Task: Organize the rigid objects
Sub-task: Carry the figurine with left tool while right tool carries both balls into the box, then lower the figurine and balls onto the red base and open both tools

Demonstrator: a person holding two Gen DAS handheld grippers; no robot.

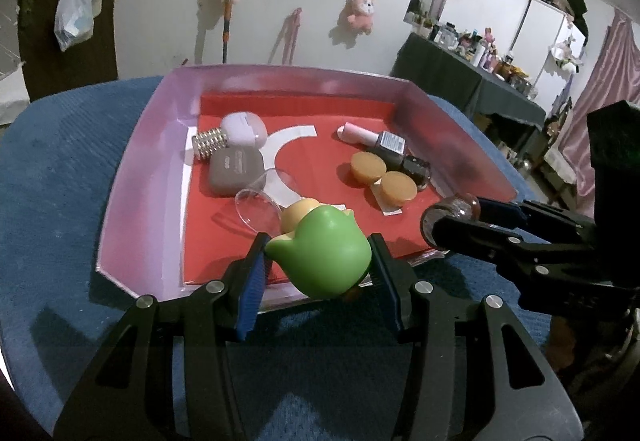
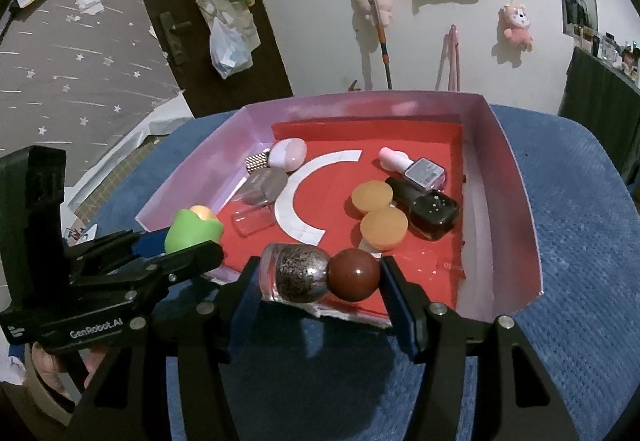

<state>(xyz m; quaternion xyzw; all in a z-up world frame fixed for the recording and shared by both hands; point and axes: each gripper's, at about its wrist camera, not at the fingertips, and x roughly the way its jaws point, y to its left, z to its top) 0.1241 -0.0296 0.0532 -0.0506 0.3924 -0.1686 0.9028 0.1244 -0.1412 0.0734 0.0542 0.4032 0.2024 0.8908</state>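
Note:
My left gripper is shut on a green tulip-shaped toy with an orange top, held over the near edge of the pink tray. The toy also shows in the right wrist view. My right gripper is shut on a glittery nail polish bottle with a round brown cap, held over the tray's near edge; it shows in the left wrist view too. In the tray lie two orange round discs, a black bottle, a pink-capped bottle, a grey case, a lilac case and a clear piece.
The tray has a red floor with a white arc and sits on a blue cushioned seat. A white wall with hanging plush toys is behind. A cluttered dark table stands at the far right.

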